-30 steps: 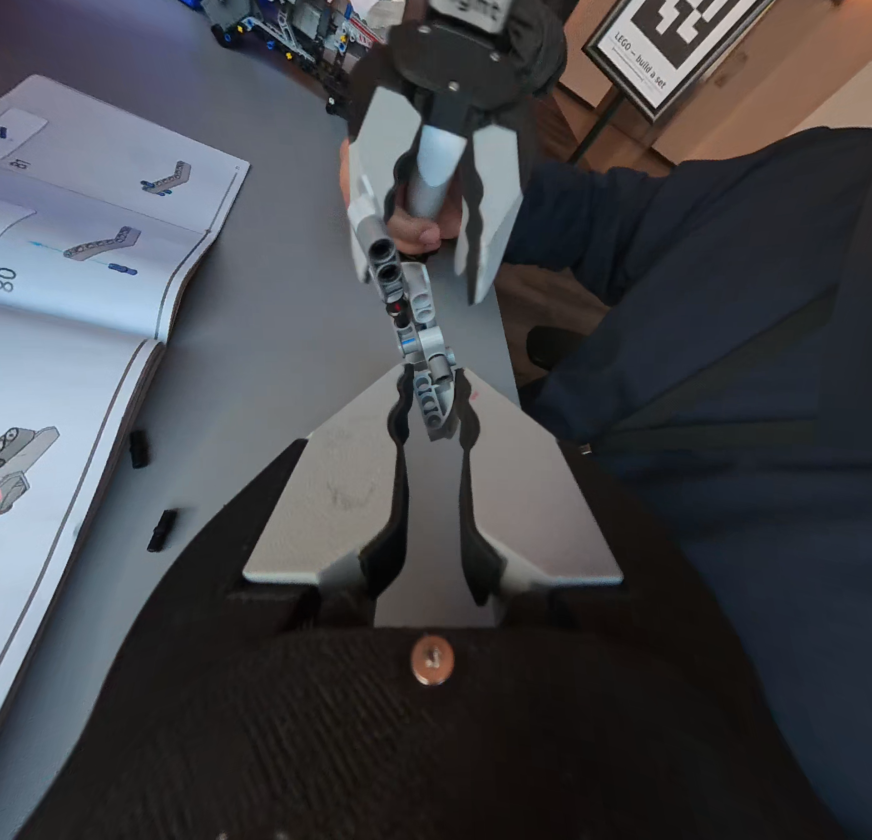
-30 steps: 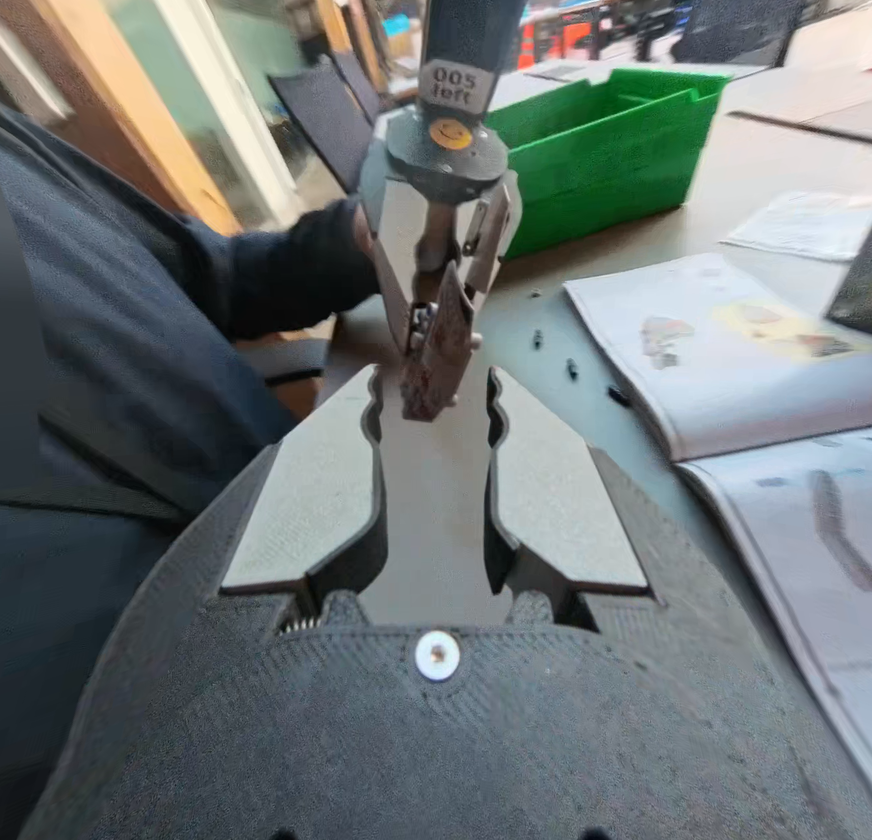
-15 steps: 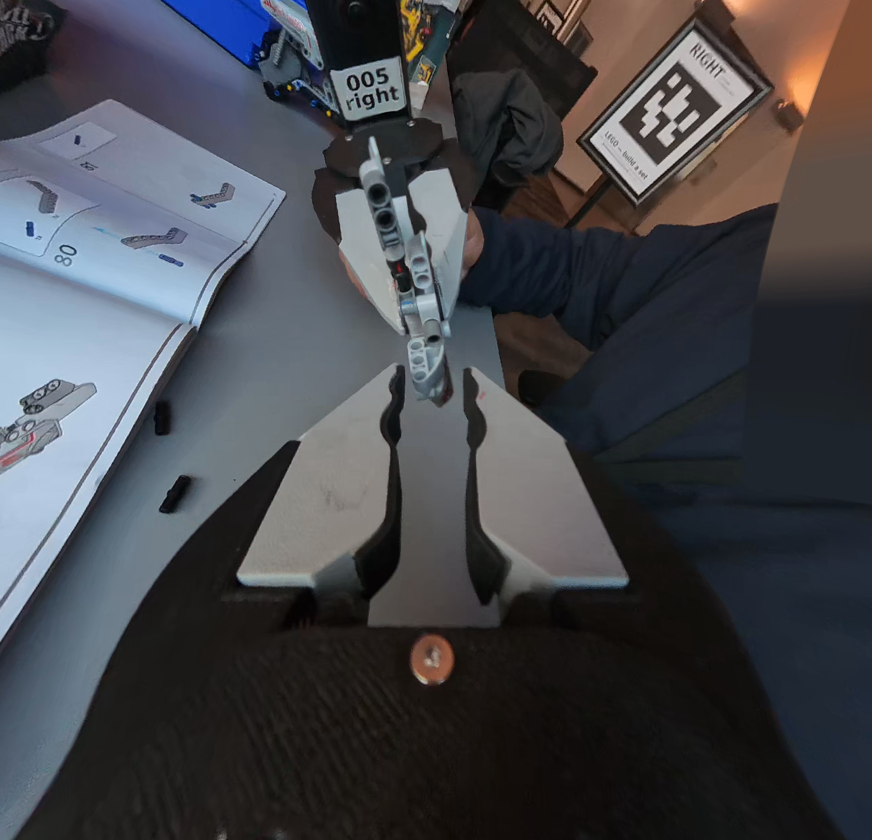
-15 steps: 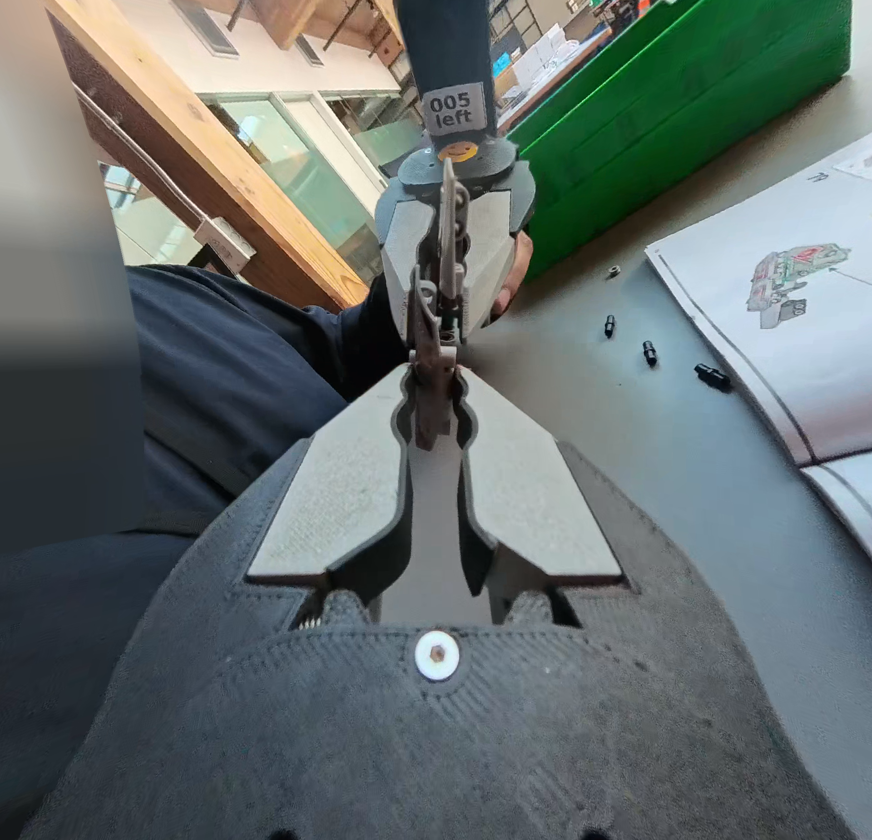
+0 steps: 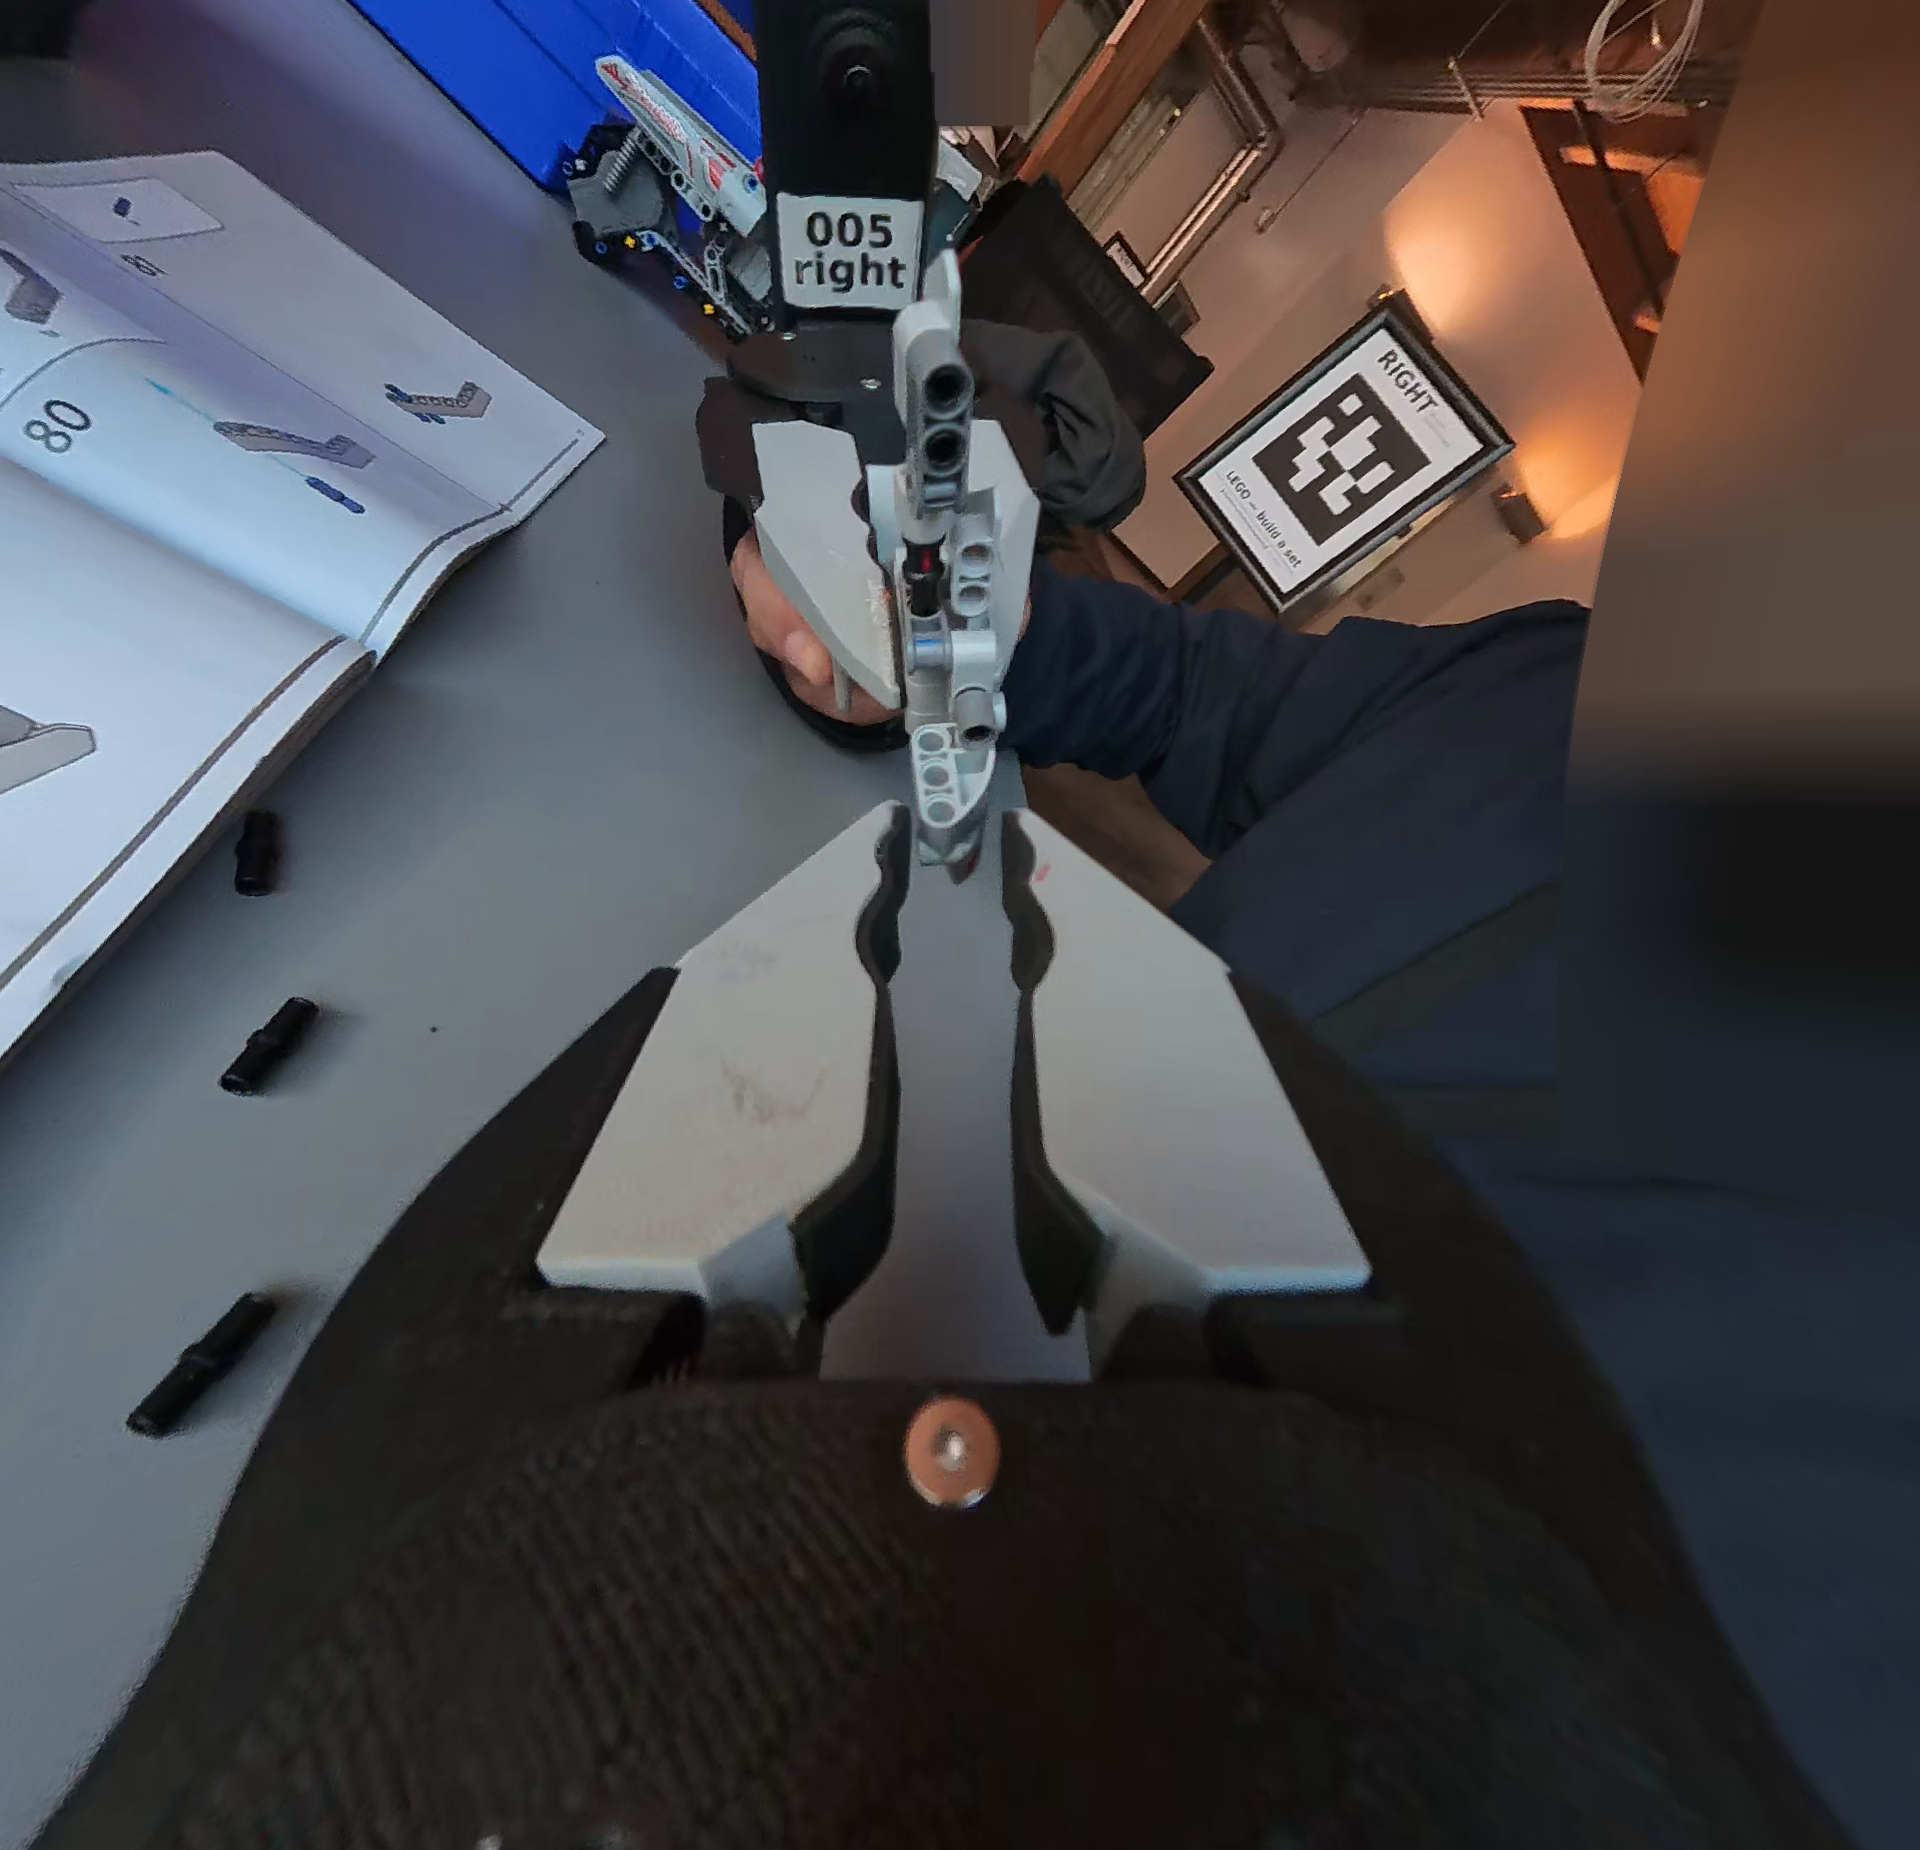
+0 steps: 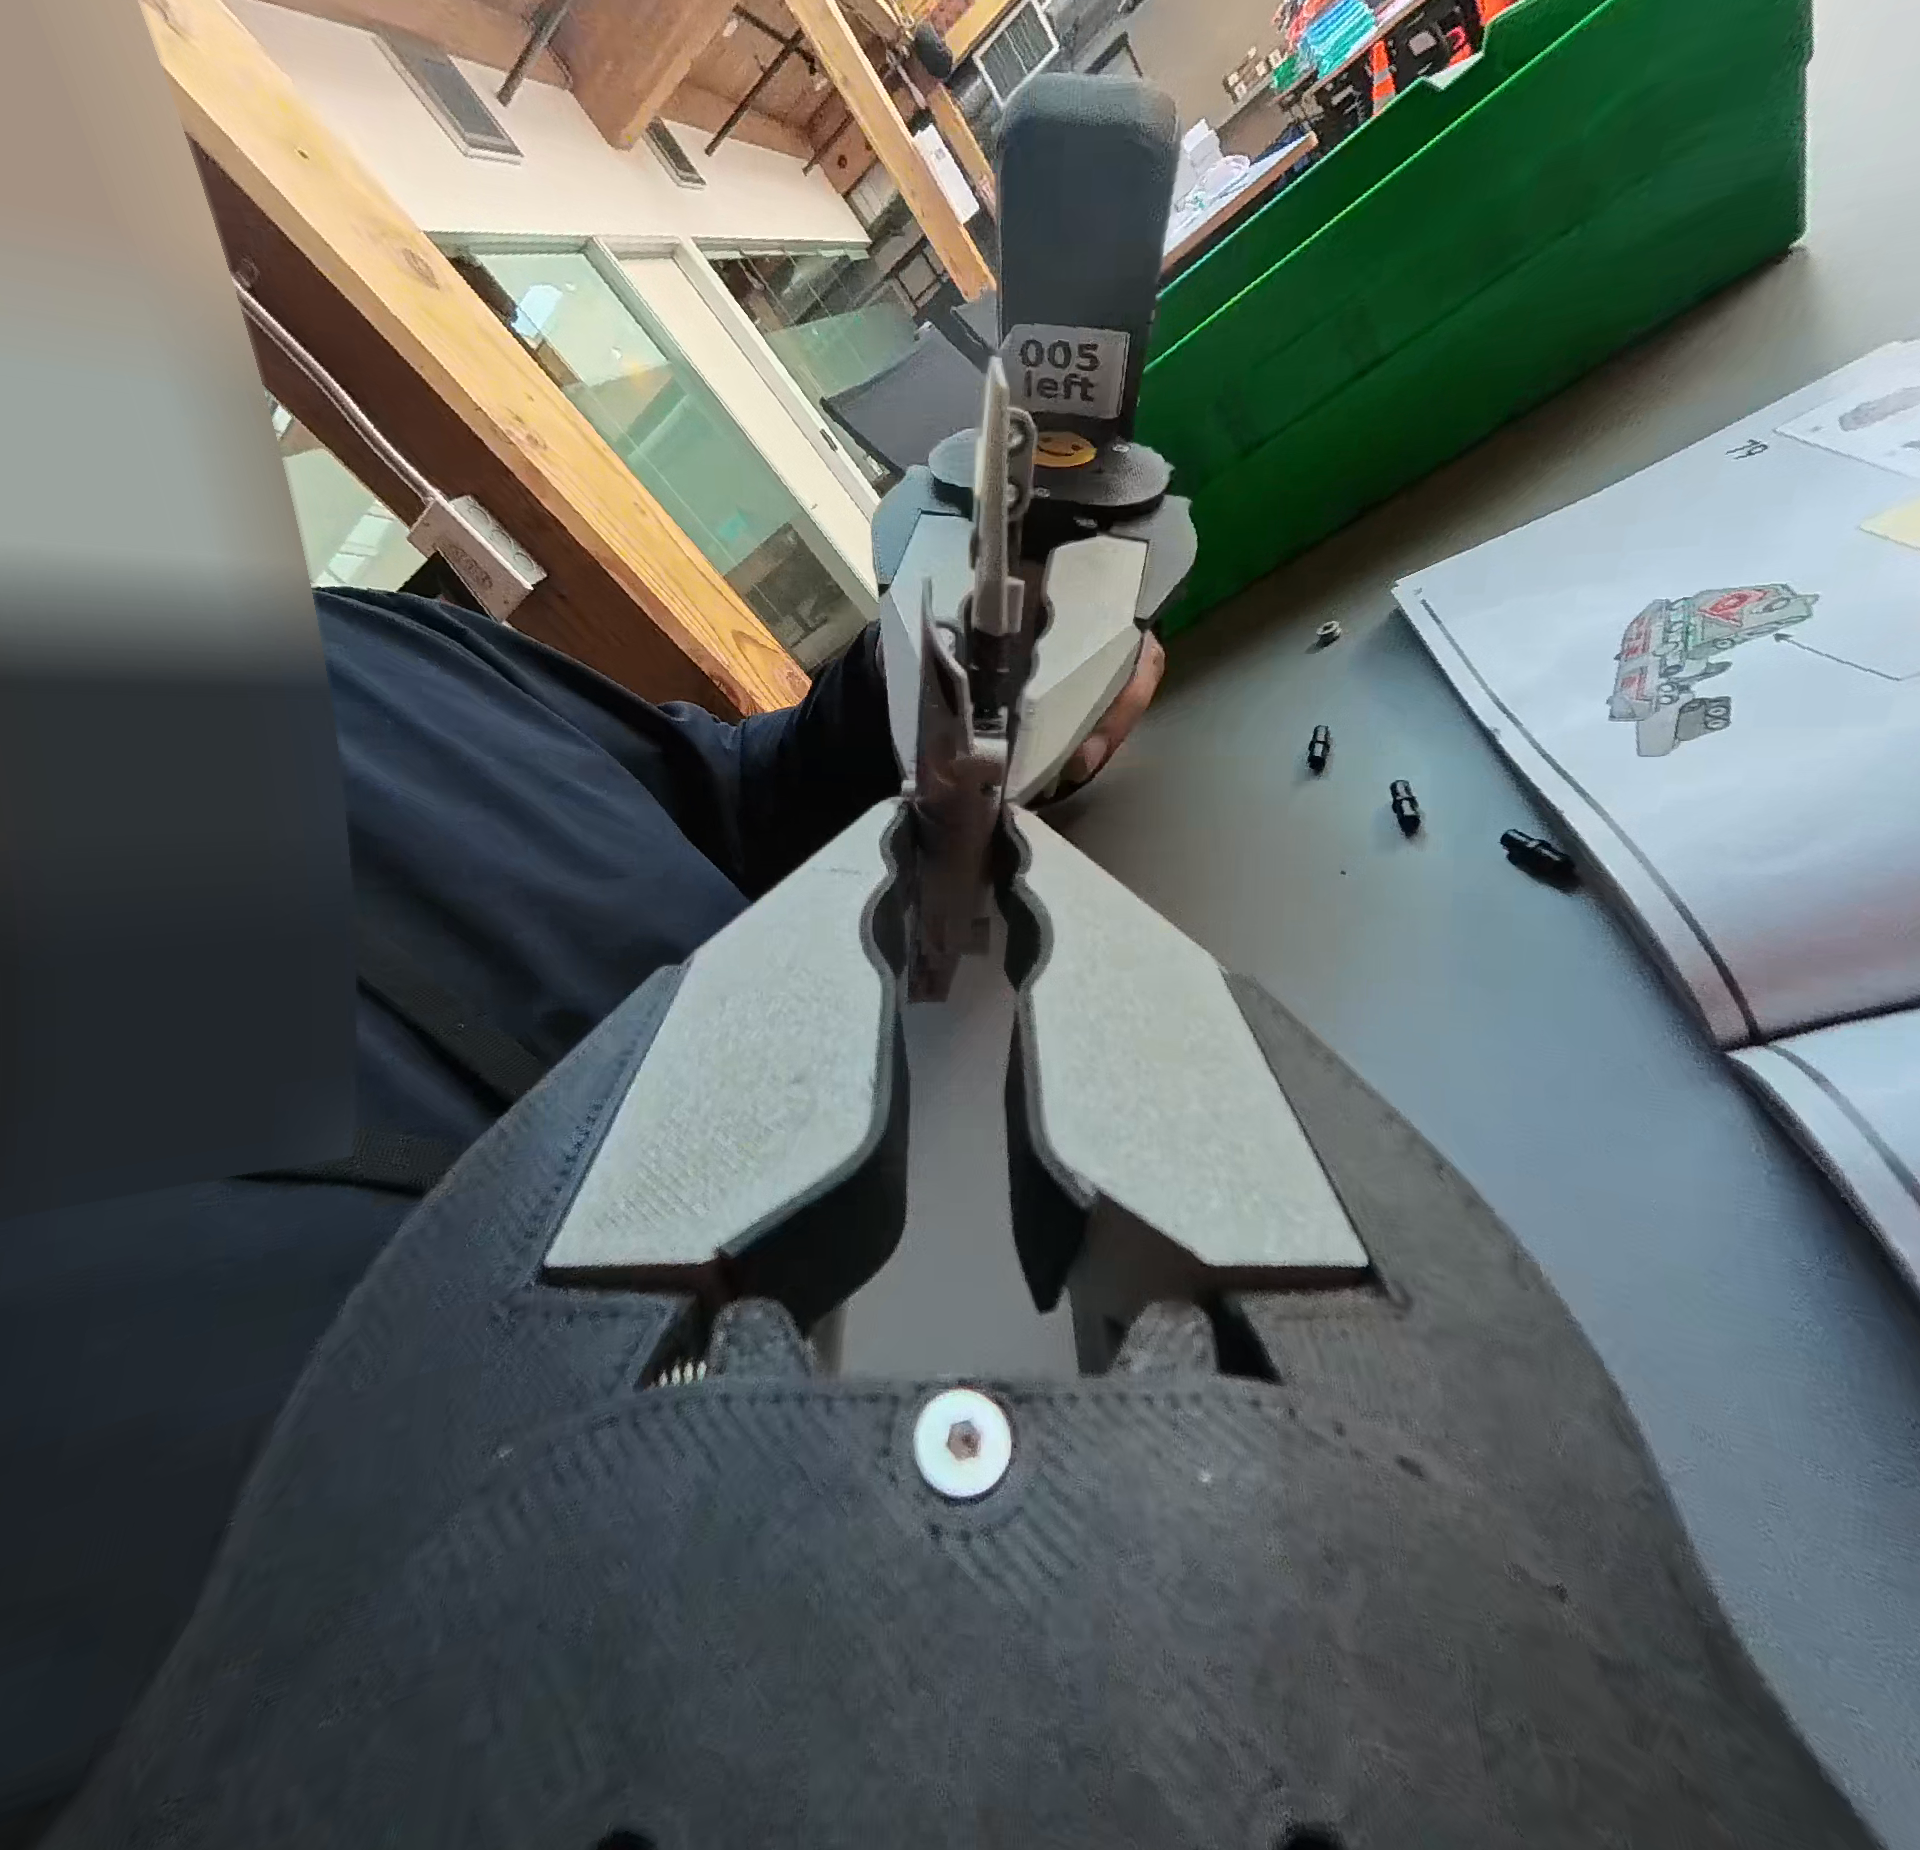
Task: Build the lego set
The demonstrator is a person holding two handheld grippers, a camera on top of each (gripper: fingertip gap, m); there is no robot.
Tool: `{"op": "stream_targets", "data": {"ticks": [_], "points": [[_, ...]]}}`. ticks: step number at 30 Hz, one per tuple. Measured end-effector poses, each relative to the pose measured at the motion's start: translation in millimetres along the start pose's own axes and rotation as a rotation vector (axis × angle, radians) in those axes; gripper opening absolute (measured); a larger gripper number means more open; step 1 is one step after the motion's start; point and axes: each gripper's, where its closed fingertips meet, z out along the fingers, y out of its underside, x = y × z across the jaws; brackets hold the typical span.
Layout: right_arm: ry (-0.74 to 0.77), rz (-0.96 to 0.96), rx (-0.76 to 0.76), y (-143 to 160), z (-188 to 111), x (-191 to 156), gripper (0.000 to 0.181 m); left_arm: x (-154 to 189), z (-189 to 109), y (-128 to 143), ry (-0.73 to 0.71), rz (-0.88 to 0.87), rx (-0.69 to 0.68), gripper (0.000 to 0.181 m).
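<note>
Lego assembly spans both tongs, left and right, each pinching an end.

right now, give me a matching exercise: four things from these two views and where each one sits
Things:
1. grey lego assembly
2. black pins
3. green bin
4. instruction booklet

Places:
A. lying open on the table
B. loose on the table beside the booklet
C. between the two grippers
D. on the table behind the left gripper

Pairs: 1-C, 2-B, 3-D, 4-A
</note>
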Motion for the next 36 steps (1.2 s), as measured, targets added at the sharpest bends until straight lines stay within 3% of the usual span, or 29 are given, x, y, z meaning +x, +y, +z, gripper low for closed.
{"op": "stream_targets", "data": {"ticks": [9,21,28,32,36], "points": [[0.003,0.007,-0.022,4,4,2,0.011,-3,1,0,-0.079,0.087,-0.026,0.011],[0.022,0.051,-0.067,10,6,10,0.011,-10,1,6,-0.086,0.042,-0.070,0.011],[-0.029,0.096,0.073,-9,1,8,0.012,-7,-2,-14,-0.042,0.017,0.033,0.011],[-0.029,0.063,0.189,-24,-10,5,0.011,-12,-11,-17,-0.140,0.088,0.047,0.019],[-0.010,0.000,0.218,-27,-1,0,0.011,3,-1,-18,-0.041,0.044,0.078,0.019]]}}
